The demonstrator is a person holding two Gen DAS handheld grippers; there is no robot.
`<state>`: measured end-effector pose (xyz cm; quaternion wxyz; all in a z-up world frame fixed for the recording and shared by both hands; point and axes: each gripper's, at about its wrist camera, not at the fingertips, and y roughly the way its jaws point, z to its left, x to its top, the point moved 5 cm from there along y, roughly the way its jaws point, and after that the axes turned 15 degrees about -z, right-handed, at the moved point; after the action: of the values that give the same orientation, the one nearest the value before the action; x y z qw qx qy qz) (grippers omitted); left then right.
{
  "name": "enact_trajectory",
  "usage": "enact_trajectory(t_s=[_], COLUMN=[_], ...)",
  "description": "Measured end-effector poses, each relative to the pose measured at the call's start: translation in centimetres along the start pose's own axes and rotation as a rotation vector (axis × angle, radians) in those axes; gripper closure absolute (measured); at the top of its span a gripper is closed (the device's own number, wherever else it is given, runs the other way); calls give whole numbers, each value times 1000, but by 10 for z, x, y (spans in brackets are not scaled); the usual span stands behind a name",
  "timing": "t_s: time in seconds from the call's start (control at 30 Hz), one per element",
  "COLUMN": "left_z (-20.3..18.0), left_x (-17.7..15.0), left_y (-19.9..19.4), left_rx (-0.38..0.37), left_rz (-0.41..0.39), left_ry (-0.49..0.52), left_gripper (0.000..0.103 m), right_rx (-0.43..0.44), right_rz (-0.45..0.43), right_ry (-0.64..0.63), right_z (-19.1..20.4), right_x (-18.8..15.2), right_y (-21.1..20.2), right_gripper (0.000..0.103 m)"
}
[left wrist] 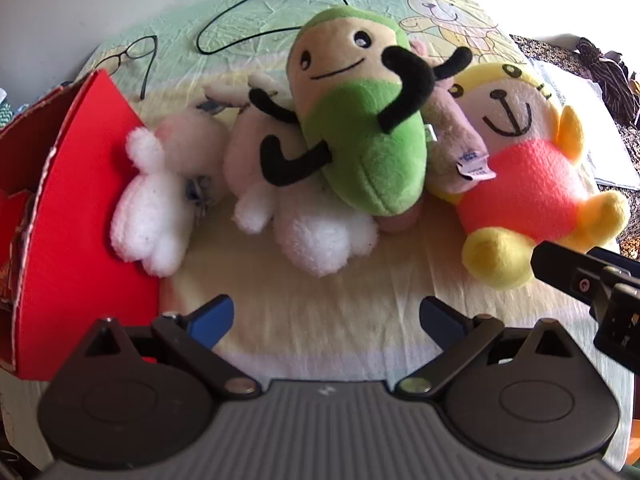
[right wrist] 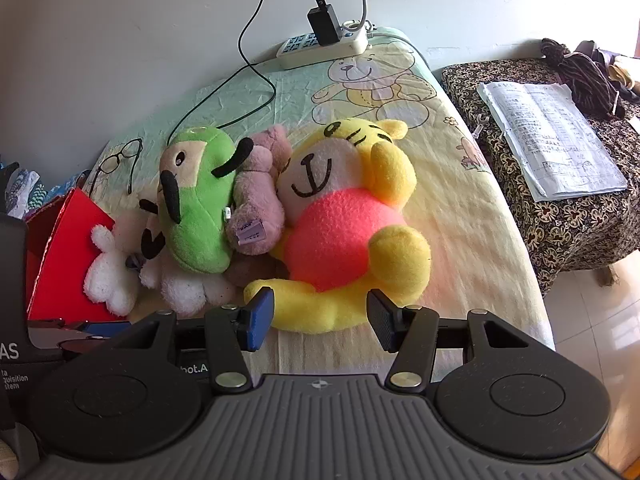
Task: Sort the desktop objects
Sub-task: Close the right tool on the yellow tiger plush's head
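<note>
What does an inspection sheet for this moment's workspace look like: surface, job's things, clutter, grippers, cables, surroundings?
Surface: bear-print sheet, wrinkled.
Job's things: green plush lying on white plush toys; mauve plush wedged between it and yellow tiger plush; red box at the left.
Clutter: eyeglasses.
Grippers: left gripper open, holding nothing; right gripper open, jaws either side of the tiger's leg.
Cables: black cord from charger in power strip.
Surroundings: white wall; papers on a patterned side table.
</note>
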<state>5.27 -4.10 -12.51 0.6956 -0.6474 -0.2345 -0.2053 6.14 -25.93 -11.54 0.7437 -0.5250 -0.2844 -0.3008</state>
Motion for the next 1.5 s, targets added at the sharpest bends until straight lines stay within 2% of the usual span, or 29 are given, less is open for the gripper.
enact_trajectory(t_s=[0.23, 0.53, 0.6, 0.8, 0.9, 1.0, 1.03, 1.1, 1.17, 1.27, 1.4, 1.5], left_z=[-13, -1, 3, -37, -82, -97, -101, -108, -110, -113, -114, -116], left_x=[4, 7, 11, 21, 15, 18, 17, 16, 13, 13, 14, 14], left_y=[13, 29, 29, 17, 1, -1, -3, 2, 11, 24, 36, 44], left_rx=[20, -1, -47, -224, -313, -405, -423, -419, -425, -468, -503, -523], left_rz=[11, 14, -7, -71, -82, -82, -83, -74, -47, -3, 24, 51], left_ry=[4, -4, -5, 9, -1, -6, 0, 3, -6, -62, -117, -147], left_gripper=[3, 4, 4, 4, 4, 4, 3, 3, 3, 4, 7, 16], right_rx=[7, 52, 77, 112, 154, 226, 223, 159, 147, 189, 231, 274], right_rz=[-4, -12, -25, -94, -152, -211, -223, -225, -202, -94, -30, 20], right_ry=[6, 35, 60, 170, 178, 195, 195, 170, 170, 232, 261, 300], right_z=[-3, -10, -16, -43, -49, -56, -59, -68, -78, -90, -91, -88], right_x=[2, 7, 11, 28, 38, 49, 52, 56, 57, 50, 41, 36], right_y=[1, 3, 2, -4, -13, -20, -19, -9, 6, 35, 59, 72], right_gripper=[47, 47, 47, 47, 46, 43, 40, 37, 37, 37, 37, 38])
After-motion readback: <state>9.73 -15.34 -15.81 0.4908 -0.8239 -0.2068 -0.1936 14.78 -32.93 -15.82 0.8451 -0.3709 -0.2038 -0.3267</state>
